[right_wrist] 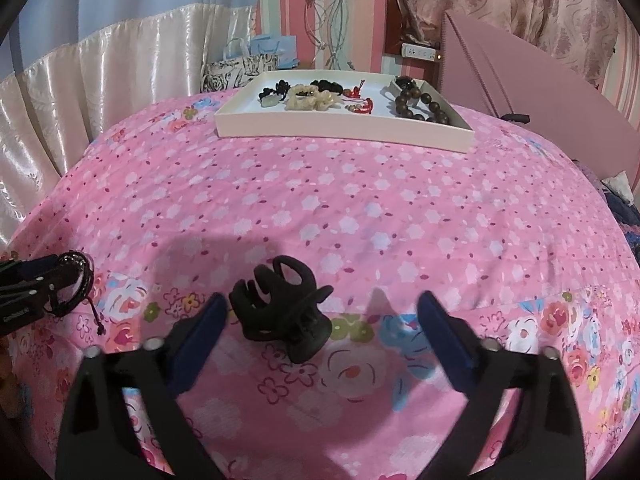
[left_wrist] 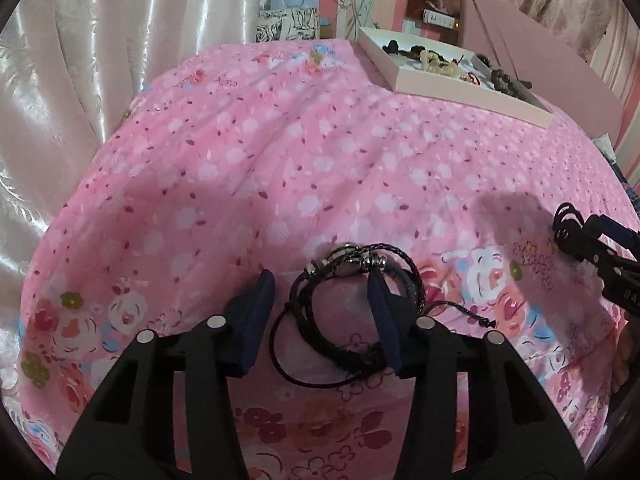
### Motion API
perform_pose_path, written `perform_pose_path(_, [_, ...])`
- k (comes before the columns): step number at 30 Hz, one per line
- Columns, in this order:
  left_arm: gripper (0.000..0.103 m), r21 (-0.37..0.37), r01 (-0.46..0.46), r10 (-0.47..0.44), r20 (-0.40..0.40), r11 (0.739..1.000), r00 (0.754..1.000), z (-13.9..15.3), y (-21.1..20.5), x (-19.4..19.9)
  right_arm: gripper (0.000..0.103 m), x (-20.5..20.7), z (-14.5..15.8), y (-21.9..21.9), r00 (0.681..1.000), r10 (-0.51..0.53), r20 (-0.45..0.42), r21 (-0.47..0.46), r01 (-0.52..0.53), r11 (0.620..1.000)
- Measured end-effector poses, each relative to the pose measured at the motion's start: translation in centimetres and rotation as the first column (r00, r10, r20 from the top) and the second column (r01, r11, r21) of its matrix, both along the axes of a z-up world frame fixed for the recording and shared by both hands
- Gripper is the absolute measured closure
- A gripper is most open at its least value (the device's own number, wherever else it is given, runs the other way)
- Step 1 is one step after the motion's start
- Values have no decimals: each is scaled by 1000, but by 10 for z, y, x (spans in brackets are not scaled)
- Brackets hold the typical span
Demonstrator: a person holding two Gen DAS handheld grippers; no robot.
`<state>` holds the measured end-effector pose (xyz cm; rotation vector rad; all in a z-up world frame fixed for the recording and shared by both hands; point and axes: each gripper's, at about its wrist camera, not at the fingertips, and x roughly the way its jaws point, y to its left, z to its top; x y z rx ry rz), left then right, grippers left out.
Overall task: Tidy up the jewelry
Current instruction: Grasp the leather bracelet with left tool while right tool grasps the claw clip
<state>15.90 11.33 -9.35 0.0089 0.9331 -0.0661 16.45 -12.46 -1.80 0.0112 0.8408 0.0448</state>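
The left gripper (left_wrist: 322,300), spread wide, has the black braided bracelet (left_wrist: 356,312) between its fingers; the tray (left_wrist: 460,94) lies far ahead to the right.

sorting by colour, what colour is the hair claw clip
Matte black hair claw clip, clearest in the right wrist view.

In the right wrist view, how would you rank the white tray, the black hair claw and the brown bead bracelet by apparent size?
1. White tray, largest though farthest.
2. Black hair claw, enlarged by nearness to the camera.
3. Brown bead bracelet, smallest, lying in the tray.
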Motion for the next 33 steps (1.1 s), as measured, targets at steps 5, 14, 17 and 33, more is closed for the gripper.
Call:
perform_pose_path(5, [69, -4, 2, -2, 1, 1000, 1000, -1, 0, 0, 30, 1, -3, 1, 1000, 16, -13, 16, -16, 1000])
perform_pose_path(14, [88, -20, -5, 5, 2, 1000, 1000, -1, 2, -2, 60, -2, -2, 4, 998, 63, -1, 59, -63, 996])
perform_pose_path(17, [90, -23, -6, 6, 4, 1000, 1000, 0, 2, -2, 60, -2, -2, 1, 998, 61, -1, 80, -60, 995])
perform_pose_path(33, [92, -1, 5, -5, 73, 1000, 997, 36, -21, 0, 60, 5, 17, -20, 999, 18, 30, 93, -21, 995])
